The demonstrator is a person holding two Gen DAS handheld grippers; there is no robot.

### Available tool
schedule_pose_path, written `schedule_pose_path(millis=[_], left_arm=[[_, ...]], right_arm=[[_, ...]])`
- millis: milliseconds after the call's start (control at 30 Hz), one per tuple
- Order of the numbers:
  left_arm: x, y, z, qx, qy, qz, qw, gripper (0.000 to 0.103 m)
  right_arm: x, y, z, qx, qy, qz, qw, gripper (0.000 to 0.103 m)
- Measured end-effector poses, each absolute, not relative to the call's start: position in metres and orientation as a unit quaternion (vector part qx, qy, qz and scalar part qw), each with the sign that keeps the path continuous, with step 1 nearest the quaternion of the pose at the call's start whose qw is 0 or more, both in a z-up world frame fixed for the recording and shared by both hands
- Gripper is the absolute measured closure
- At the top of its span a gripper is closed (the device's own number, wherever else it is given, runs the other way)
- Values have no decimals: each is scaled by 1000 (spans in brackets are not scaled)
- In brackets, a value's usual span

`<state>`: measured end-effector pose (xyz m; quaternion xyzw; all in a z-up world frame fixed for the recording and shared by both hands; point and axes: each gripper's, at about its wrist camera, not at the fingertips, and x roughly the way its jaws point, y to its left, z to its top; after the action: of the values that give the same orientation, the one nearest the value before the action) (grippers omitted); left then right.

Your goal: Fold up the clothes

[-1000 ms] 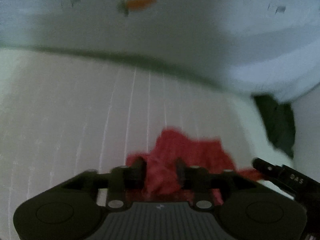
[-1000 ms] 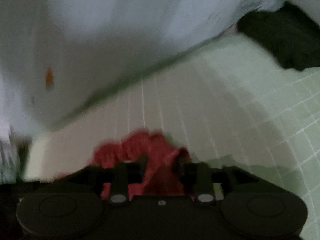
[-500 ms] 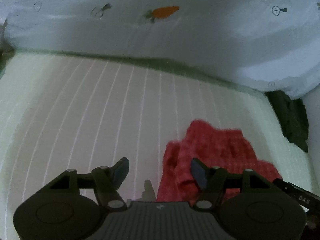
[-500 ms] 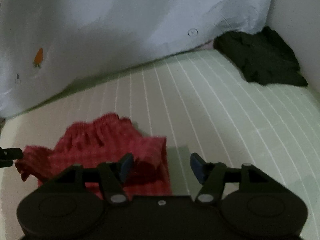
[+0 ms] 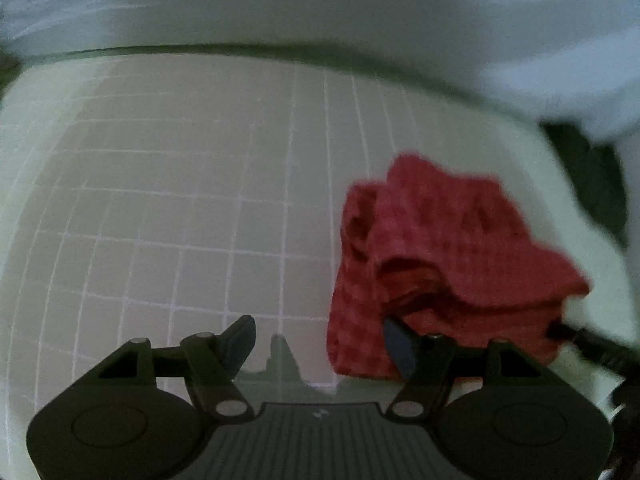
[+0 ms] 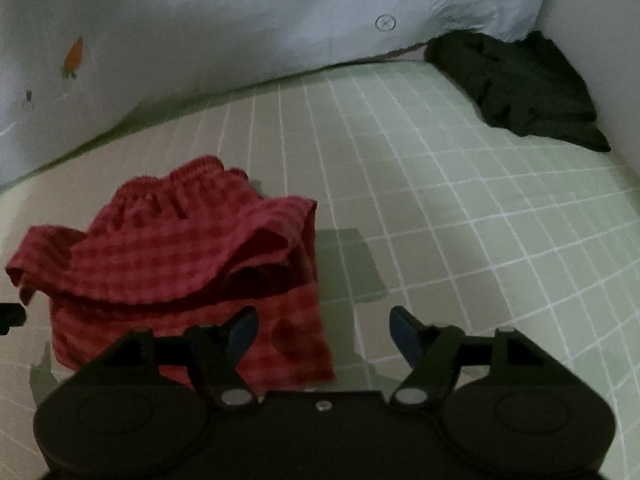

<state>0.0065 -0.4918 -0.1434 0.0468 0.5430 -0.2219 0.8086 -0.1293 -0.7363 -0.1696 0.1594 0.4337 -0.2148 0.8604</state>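
Red checked shorts (image 5: 440, 264) with an elastic waistband lie folded in a loose pile on the pale green grid-patterned bed sheet (image 5: 180, 208). In the right wrist view the shorts (image 6: 180, 252) sit to the left, waistband at the far side. My left gripper (image 5: 320, 342) is open and empty, just left of the shorts. My right gripper (image 6: 322, 330) is open and empty, just right of the shorts. Part of the right gripper shows at the right edge of the left wrist view (image 5: 592, 344).
A pale blue quilt (image 6: 240, 20) with a carrot print (image 6: 74, 54) is bunched along the far side of the bed. A dark green garment (image 6: 516, 84) lies crumpled at the far right corner beside a white wall (image 6: 600, 40).
Both grippers were shut on the red shorts one second ago. They opened, let the shorts drop on the sheet, and have drawn back and apart.
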Motion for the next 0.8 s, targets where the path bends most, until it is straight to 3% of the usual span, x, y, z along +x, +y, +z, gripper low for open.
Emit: schedule_pose_path(millis=[400,667,800], left_arm=[[62,-521,-154,51,538,-199,818,32],[107,-520,-123,8,490,-161,857,28],[101,-515,-124,1,495,-177,851,24]], right_arm=[[-87,-752,-184,128,460,-204,855,30],[-50,-796,-143,187,352,-247,883,31],[-56,-795,-143,173,354,-246,885,30]])
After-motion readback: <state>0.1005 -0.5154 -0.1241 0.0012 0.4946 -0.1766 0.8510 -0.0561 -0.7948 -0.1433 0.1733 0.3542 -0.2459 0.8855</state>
